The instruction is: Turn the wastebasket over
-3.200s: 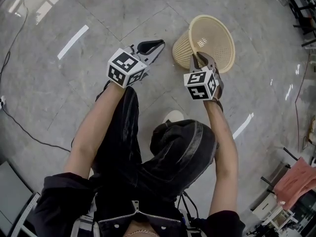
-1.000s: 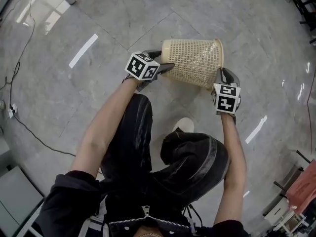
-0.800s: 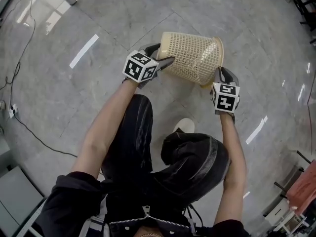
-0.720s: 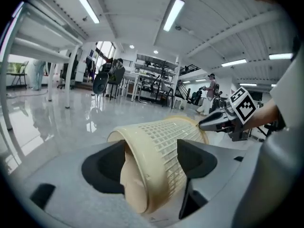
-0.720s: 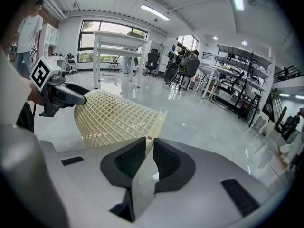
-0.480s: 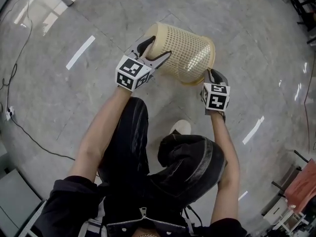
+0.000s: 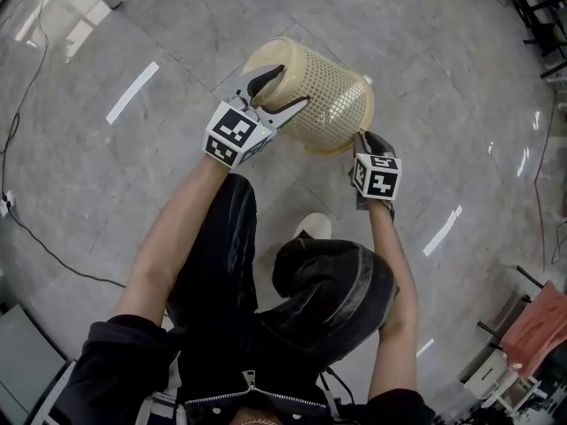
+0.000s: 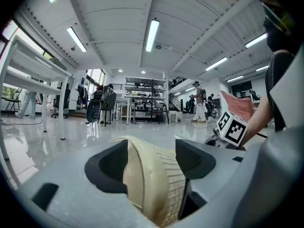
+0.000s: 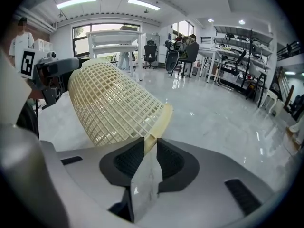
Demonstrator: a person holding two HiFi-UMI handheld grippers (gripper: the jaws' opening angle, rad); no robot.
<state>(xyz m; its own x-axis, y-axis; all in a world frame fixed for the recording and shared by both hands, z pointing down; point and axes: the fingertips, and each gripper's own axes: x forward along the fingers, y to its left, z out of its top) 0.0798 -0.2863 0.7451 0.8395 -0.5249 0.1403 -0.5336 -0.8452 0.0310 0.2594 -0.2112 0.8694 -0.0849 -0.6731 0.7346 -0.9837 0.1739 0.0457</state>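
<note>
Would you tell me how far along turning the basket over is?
Done: the basket is tipped past level, base above rim. In hand: the left gripper clamps the base, jaws just closing further; the right gripper pinches the rim, jaws just easing open. To do: finish the turn and set it rim-down on the floor.

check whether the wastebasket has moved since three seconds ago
Yes. The wastebasket has tipped leftward from mouth-up to nearly base-up, now overlapping the floor seam it stood right of.
</note>
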